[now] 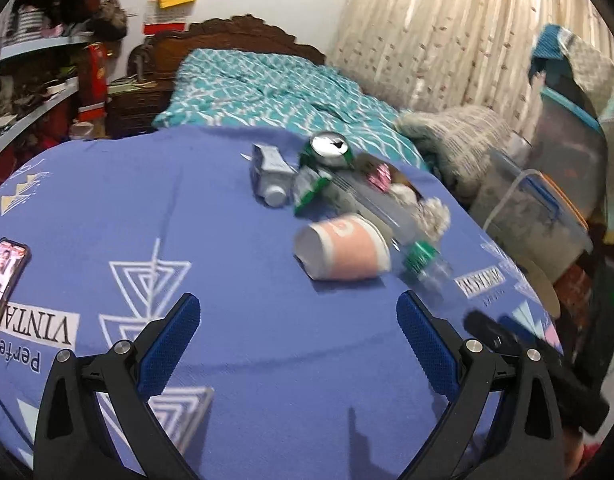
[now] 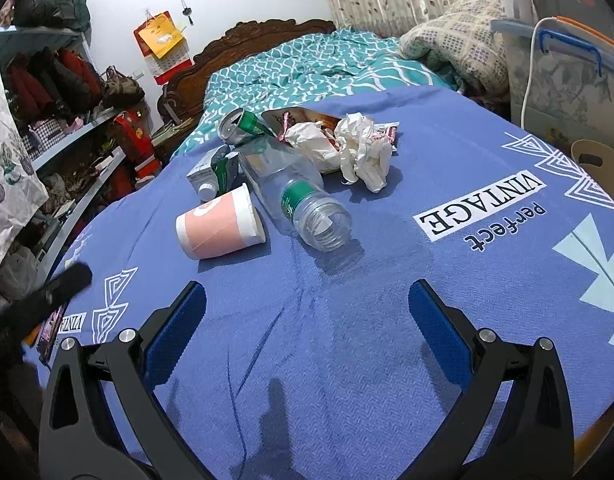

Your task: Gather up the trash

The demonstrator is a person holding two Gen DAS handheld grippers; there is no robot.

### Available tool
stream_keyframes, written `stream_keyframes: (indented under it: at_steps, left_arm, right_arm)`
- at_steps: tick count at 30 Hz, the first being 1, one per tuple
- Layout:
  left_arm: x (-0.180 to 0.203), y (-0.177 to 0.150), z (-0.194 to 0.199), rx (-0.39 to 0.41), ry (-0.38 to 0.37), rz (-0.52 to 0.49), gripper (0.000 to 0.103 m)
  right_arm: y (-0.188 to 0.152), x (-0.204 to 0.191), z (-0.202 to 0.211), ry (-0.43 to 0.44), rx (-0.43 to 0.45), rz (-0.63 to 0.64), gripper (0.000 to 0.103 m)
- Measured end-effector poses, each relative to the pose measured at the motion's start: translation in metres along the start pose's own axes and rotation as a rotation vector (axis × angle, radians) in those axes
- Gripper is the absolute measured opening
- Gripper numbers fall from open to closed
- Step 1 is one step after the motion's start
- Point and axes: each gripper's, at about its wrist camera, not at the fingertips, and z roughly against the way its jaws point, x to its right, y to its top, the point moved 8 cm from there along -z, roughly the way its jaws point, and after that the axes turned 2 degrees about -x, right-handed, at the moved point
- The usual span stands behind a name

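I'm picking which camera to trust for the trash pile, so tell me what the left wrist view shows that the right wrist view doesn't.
Only the left wrist view shows the lit phone screen at the cloth's edge and the can's silver top face-on.

Only the right wrist view shows the bottle's open mouth, the crumpled white paper sharply, and the full VINTAGE print.

Both show the pink paper cup on its side, the small carton, the blue cloth, and open jaws holding nothing.

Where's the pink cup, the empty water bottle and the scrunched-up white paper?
pink cup (image 2: pixel 221 226), right wrist view, on its pink side.
water bottle (image 2: pixel 307 204), right wrist view, on its green label.
scrunched-up white paper (image 2: pixel 365 152), right wrist view, on its crumpled middle.
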Motion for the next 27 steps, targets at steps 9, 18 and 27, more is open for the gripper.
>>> stream_keyframes:
  at_steps: [9,18,27]
  left_arm:
    - [-0.010,0.028,-0.003,0.088,0.083,-0.047,0.094]
    - [-0.017,0.036,-0.006,0.112,0.109,-0.057,0.094]
    - [-0.021,0.031,-0.013,0.074,0.094,-0.036,0.094]
  right_arm:
    - [-0.003,-0.009,-0.002,0.006,-0.012,0.043,0.100]
    - [-0.004,-0.010,-0.006,0.013,-0.031,0.031,0.100]
    - [-0.010,-0.015,-0.012,0.047,-0.064,0.036,0.100]
